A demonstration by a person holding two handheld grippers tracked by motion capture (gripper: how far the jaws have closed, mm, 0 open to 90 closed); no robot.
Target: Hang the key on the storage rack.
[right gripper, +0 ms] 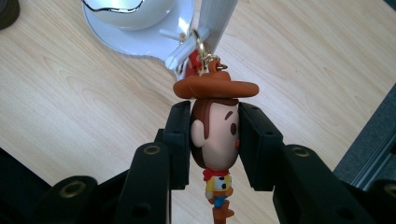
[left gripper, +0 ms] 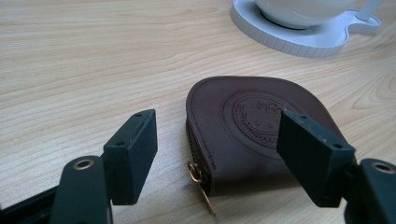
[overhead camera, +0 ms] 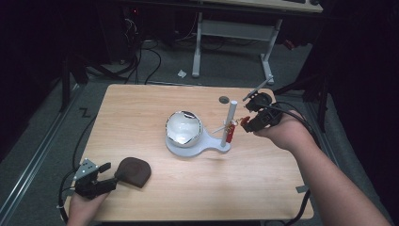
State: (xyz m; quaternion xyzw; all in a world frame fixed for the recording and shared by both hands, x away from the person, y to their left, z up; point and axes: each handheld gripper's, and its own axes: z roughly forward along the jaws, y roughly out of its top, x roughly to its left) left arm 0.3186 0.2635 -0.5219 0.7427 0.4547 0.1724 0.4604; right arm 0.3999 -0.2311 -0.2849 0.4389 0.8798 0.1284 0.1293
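Between the fingers (right gripper: 180, 144) of the right gripper (right gripper: 215, 142) sits the head of a small cowboy keychain figure (right gripper: 215, 135), clenched from both sides, its brown hat just above the pads and its little body hanging below them. A gold chain (right gripper: 201, 51) runs from the hat to a peg on the white post (right gripper: 217, 18) of a stand (overhead camera: 197, 148) that carries a shiny silver ball (overhead camera: 183, 128) at mid-bench. Over at the near left corner of the bench (overhead camera: 141, 108), the left gripper (left gripper: 217, 149) has its fingers released and spread wide, with one end of a brown leather coin pouch (left gripper: 243, 135) lying flat on the wood between them, untouched, its zipper pull toward the camera.
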